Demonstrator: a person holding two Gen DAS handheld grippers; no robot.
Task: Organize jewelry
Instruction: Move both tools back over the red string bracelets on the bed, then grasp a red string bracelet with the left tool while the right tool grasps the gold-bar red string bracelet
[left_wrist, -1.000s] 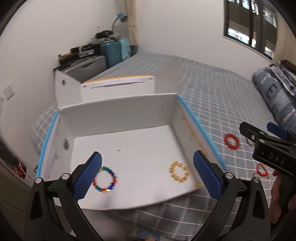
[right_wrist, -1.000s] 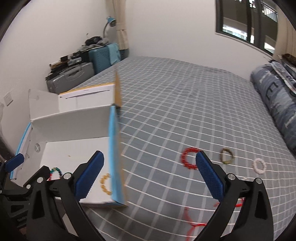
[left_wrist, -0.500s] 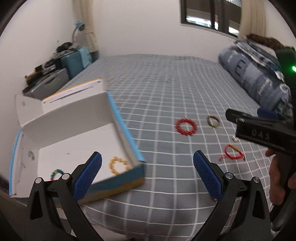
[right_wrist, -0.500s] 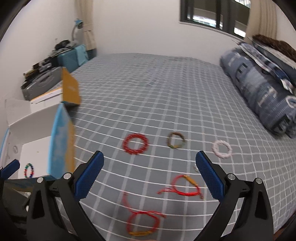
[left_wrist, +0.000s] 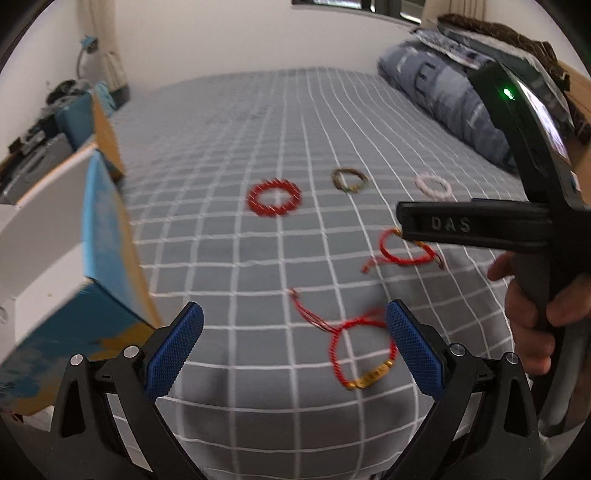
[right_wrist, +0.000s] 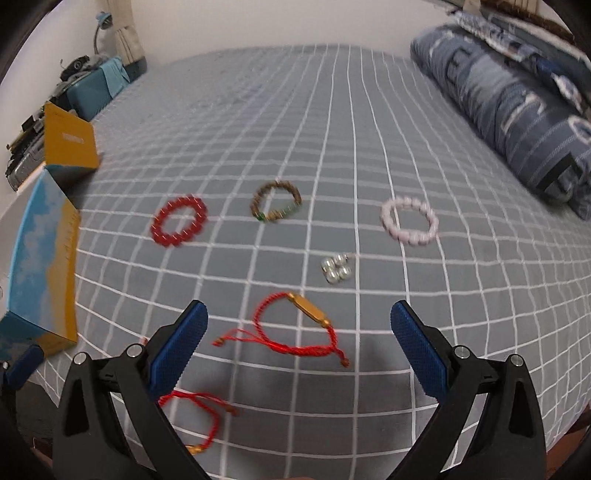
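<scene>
Bracelets lie loose on the grey checked bed (right_wrist: 332, 122). Right wrist view, left to right: blue box (right_wrist: 40, 258) at left edge; red bead bracelet (right_wrist: 179, 220) left of centre; brown bead bracelet (right_wrist: 276, 201) centre; silver beads (right_wrist: 335, 268) below it; pink bead bracelet (right_wrist: 410, 220) right. Red cord bracelet with gold bar (right_wrist: 295, 325) sits lower centre between the right tongs (right_wrist: 299, 349), apart, empty. Second red cord bracelet (left_wrist: 360, 352) lower centre in left wrist view, by the left tongs (left_wrist: 295, 349), also apart, empty.
</scene>
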